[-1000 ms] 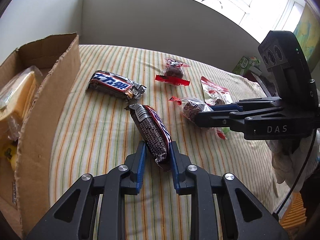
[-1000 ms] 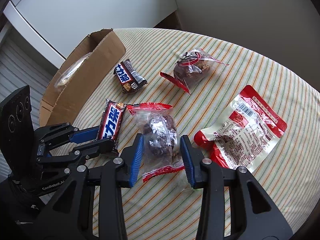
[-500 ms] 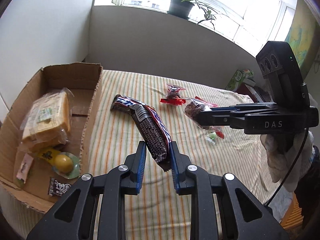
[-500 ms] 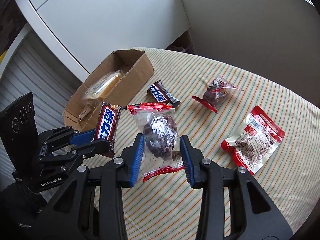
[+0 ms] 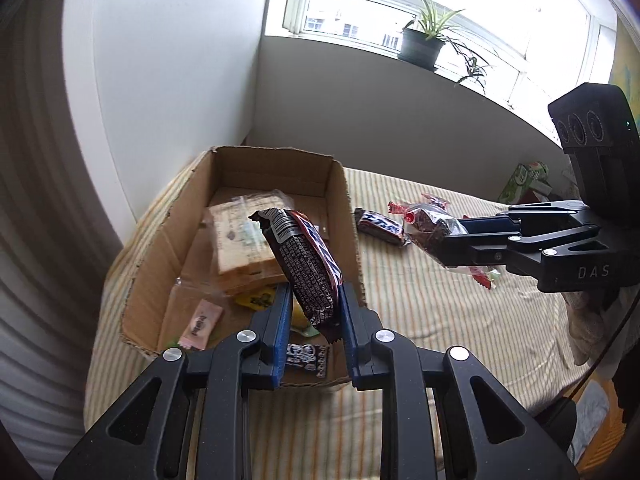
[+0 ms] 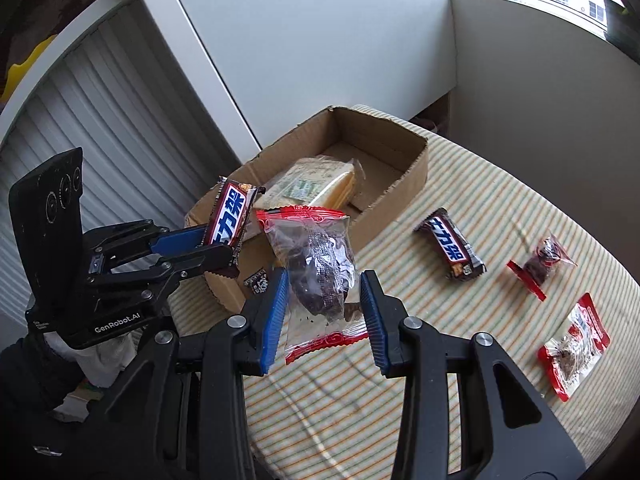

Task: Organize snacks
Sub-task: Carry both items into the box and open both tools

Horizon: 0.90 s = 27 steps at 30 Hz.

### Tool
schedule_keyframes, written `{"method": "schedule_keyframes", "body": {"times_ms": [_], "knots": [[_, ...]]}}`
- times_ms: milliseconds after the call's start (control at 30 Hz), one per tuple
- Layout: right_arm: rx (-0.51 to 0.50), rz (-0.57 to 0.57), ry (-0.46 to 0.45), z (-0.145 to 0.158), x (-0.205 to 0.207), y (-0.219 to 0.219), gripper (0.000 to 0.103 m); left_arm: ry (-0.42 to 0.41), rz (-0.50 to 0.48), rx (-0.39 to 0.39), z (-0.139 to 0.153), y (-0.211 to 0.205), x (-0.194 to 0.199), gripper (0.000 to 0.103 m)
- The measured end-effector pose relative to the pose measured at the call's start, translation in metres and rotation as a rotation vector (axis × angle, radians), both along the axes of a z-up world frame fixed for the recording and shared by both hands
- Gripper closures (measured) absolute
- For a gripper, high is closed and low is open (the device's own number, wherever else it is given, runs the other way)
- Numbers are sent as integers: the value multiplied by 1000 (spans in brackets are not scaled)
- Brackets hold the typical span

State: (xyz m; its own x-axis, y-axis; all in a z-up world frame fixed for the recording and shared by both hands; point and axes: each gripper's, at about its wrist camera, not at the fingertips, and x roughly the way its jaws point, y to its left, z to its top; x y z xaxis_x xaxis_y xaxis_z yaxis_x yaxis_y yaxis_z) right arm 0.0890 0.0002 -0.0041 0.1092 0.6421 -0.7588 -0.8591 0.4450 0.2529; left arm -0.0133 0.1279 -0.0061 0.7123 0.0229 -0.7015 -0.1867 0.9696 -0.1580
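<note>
My left gripper [image 5: 313, 312] is shut on a brown chocolate bar [image 5: 304, 264], held upright in the air above the near end of the cardboard box [image 5: 344, 200]. My right gripper [image 6: 324, 300] is shut on a clear red-edged bag of dark cake [image 6: 316, 268], lifted above the striped cloth beside the box [image 6: 404, 188]. In the right wrist view the left gripper [image 6: 216, 248] with its chocolate bar [image 6: 230, 216] hangs over the box's near corner. The left wrist view shows the right gripper [image 5: 460, 240] with the cake bag [image 5: 428, 228] off to the box's right.
The box holds a wrapped sandwich [image 6: 316, 188], a pink sachet [image 5: 200, 322] and other small packets. On the striped cloth lie a second chocolate bar [image 6: 452, 248], a small cake bag [image 6: 540, 264] and a red pouch [image 6: 572, 352]. Walls and a windowsill with a potted plant [image 5: 424, 40] stand behind.
Both grippers lifted their snacks off the cloth and carried them up and toward the box. The box, at the frame's left edge a second ago, now sits under the left gripper.
</note>
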Motion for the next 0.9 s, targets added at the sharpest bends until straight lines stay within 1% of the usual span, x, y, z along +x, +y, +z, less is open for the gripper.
{"method": "schedule_keyframes", "body": {"times_ms": [300, 433, 633, 667, 700, 733, 767, 800, 833, 900], "knots": [[-46, 66, -19, -11, -23, 54, 65, 21, 62, 1, -7, 37, -13, 82], [-72, 94, -36, -15, -35, 69, 64, 26, 79, -7, -9, 49, -16, 82], [-100, 94, -68, -20, -40, 83, 62, 26, 105, -24, -9, 62, -18, 80], [-103, 91, -74, -20, -40, 84, 60, 26, 109, -26, -9, 63, -19, 80], [-101, 88, -77, -20, -40, 84, 54, 25, 111, -27, -8, 65, -19, 80], [-97, 88, -79, -19, -41, 84, 42, 24, 107, -27, -8, 65, -19, 80], [-91, 87, -83, -18, -41, 84, 36, 23, 108, -23, -7, 65, -19, 78], [-84, 84, -92, -15, -43, 83, 33, 20, 117, -17, -6, 65, -19, 72], [-79, 80, -99, -14, -44, 82, 33, 18, 122, -19, -5, 66, -19, 67], [-70, 73, -96, -11, -45, 79, 33, 8, 128, -23, -2, 67, -20, 66]]}}
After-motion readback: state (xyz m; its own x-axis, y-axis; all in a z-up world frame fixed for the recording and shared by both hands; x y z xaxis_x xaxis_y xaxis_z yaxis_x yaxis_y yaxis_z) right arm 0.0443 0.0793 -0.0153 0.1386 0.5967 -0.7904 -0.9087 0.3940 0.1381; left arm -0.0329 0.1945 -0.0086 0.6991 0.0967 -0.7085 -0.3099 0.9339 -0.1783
